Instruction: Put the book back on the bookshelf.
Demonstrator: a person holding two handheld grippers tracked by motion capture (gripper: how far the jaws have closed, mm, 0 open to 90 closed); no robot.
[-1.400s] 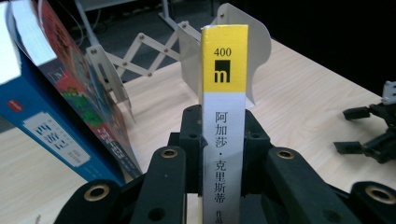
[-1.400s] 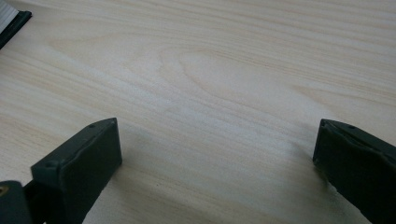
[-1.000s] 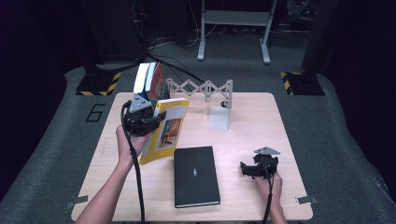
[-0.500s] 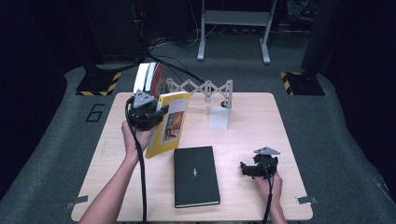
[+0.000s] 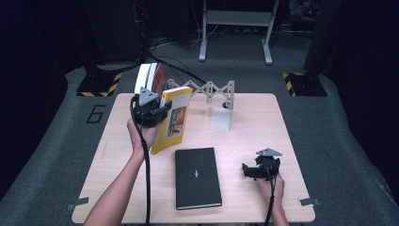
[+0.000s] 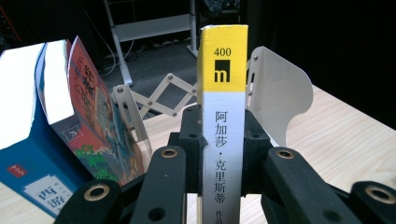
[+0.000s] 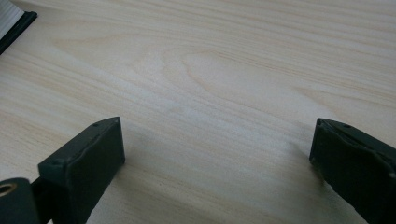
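I am shelving books into the grey expanding scissor-arm rack (image 5: 207,89) that stands at the twelve o'clock edge of the pale wooden desk (image 5: 117,141). By my reckoning the job is about a third done: the thick blue-and-red paperback (image 5: 149,77) leans in the rack at its ten o'clock end, the yellow-and-white paperback (image 5: 175,117) is in the air on its way there, and the flat black hardcover book (image 5: 197,176) lies untouched near the six o'clock edge of the desk. What remains, as I judge it, is to stand the yellow one upright in the gap beside the thick one, then fetch the black one.

My left tongs (image 6: 223,163) are clenched on the yellow-and-white paperback, the jaws pressing either side of its spine, which stands upright between them in the left gripper view. My left forearm reaches from six o'clock toward eleven o'clock, the wrist raised so the book hangs off the desk, tilted, its top edge close to the rack and just beside the leaning paperback. The white rounded metal bookend plate (image 6: 278,93) stands beyond the spine, toward one o'clock of it.

My right tongs (image 7: 217,154) are released, jaws spread wide over bare wood, and rest low near the five o'clock corner, well apart from the black hardcover, with my right hand (image 5: 270,186) behind them.
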